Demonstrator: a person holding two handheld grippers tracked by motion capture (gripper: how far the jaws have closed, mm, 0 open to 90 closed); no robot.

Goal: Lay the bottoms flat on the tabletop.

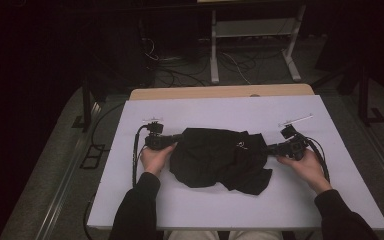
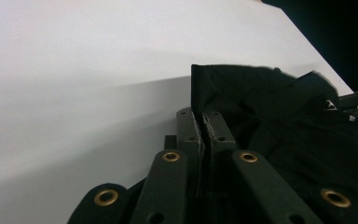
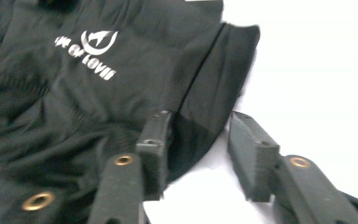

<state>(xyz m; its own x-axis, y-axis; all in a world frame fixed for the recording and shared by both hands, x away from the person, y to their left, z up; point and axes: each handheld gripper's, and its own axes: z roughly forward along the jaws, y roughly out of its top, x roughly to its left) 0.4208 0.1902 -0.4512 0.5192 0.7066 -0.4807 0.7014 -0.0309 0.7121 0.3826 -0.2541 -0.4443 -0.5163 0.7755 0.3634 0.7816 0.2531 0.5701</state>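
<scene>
A black garment [image 1: 215, 157] with a small white logo [image 3: 91, 51] lies crumpled in the middle of the white table [image 1: 220, 107]. My left gripper [image 1: 172, 140] lies at its left side, shut on a fold of the cloth's edge [image 2: 198, 93], which stands up between the pressed jaws. At the garment's right side is my right gripper [image 1: 270, 148], held low over the table. Its jaws stand apart, with a rounded corner of the black garment [image 3: 214, 93] lying between them, and the pads do not press on it.
A thin white strip [image 1: 296, 120] lies on the table behind the right hand, and a smaller one [image 1: 152, 119] behind the left. A wooden edge [image 1: 220, 92] runs along the table's far side. Beyond it stand a white desk frame [image 1: 252, 30] and floor cables [image 1: 180, 75].
</scene>
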